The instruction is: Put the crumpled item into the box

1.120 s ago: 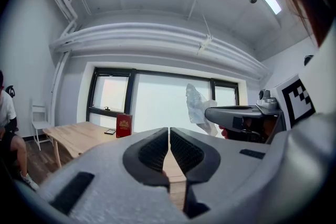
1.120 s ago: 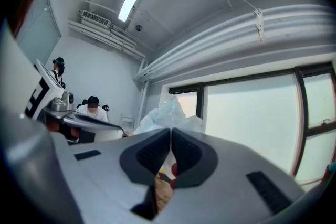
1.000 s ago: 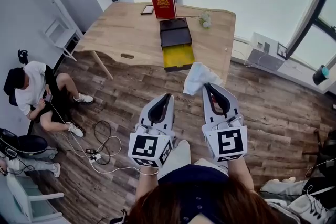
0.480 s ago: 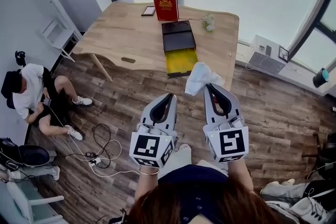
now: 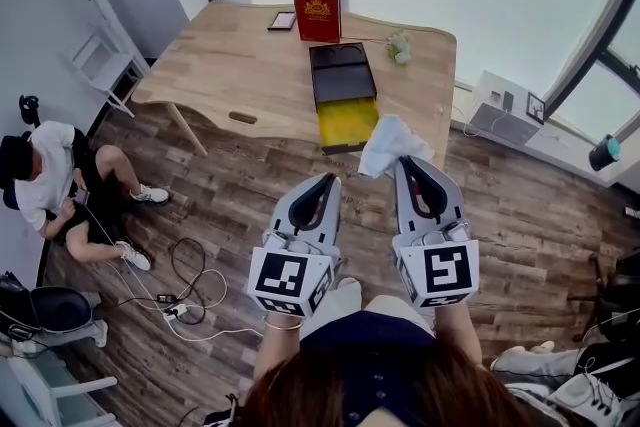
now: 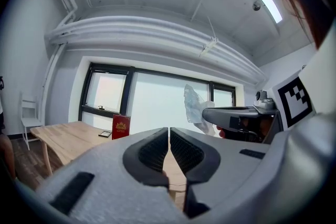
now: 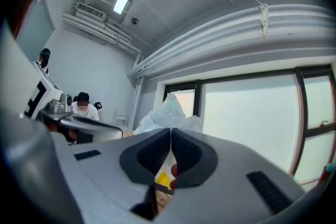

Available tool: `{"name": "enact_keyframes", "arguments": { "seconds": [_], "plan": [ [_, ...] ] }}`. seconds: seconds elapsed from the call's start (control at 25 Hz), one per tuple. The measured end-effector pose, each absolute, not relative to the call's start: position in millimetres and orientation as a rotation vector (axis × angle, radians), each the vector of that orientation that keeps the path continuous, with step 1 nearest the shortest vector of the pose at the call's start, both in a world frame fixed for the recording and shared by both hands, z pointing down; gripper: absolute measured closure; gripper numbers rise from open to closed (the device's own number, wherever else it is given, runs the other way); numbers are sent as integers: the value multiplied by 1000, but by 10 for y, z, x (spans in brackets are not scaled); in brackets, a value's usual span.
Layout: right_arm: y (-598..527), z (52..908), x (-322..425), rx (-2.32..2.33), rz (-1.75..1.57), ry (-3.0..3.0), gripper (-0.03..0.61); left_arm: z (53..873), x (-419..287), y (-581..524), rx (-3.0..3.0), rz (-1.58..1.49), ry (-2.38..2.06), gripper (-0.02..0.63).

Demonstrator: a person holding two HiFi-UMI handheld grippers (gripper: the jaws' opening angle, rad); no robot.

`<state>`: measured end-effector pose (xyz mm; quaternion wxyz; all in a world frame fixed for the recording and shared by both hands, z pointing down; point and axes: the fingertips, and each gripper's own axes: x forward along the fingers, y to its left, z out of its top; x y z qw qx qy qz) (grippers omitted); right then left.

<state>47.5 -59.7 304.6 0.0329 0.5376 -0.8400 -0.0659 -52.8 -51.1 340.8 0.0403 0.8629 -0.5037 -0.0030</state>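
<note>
Head view: right hand-held gripper (image 5: 405, 161) clenched on crumpled white plastic bag (image 5: 391, 139), bag in air off counter's (image 5: 230, 65) near edge, just right of open black box (image 5: 344, 95) with yellow inside. Left hand-held gripper (image 5: 325, 181) beside it, over floor. Red book (image 5: 316, 10) upright behind box.

Left gripper view: jaws pressed together, nothing between; bag (image 6: 196, 105) up at right.

Right gripper view: jaws clamped on bag (image 7: 165, 112), bag bulging above tips.
</note>
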Motion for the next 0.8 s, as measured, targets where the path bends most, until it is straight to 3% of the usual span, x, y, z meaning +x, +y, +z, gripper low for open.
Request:
{"name": "enact_keyframes", "arguments": {
  "seconds": [0.8],
  "plan": [
    [-861, 3034, 348, 1674, -220, -2559, 551, 3436, -625, -820, 2662, -22, -1499, 581]
  ]
}}
